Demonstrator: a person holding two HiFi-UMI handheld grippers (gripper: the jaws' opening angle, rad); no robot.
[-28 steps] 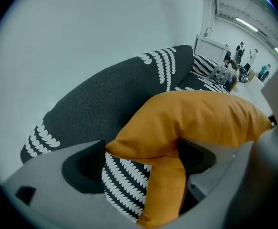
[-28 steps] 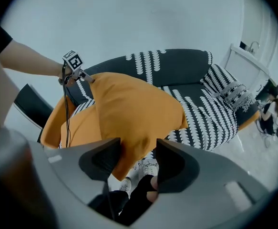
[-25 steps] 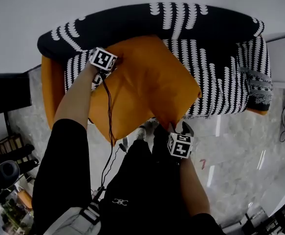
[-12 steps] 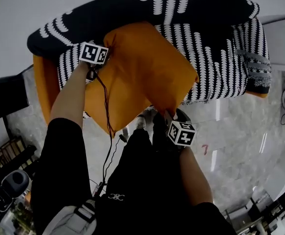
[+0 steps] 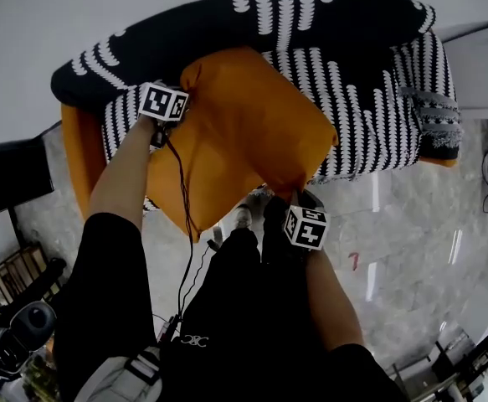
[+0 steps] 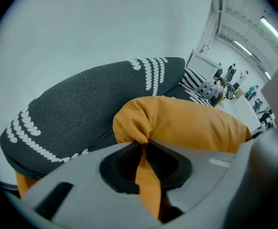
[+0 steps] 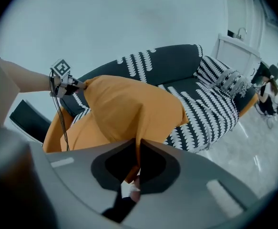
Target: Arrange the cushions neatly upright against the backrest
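Left claw (image 6: pixel 142 149) just closed, pinching a cushion (image 5: pixel 244 141) corner. Right claw (image 7: pixel 136 159) just closed on the opposite corner. Sofa (image 5: pixel 352 32) beyond both.

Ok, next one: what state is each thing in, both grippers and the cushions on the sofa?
left gripper: just been closing, now shut on the orange cushion's corner.
right gripper: just been closing, now shut on its opposite corner.
orange cushion: held slanted over the seat, not yet upright against the backrest.
striped cushion: propped at the sofa's right end.
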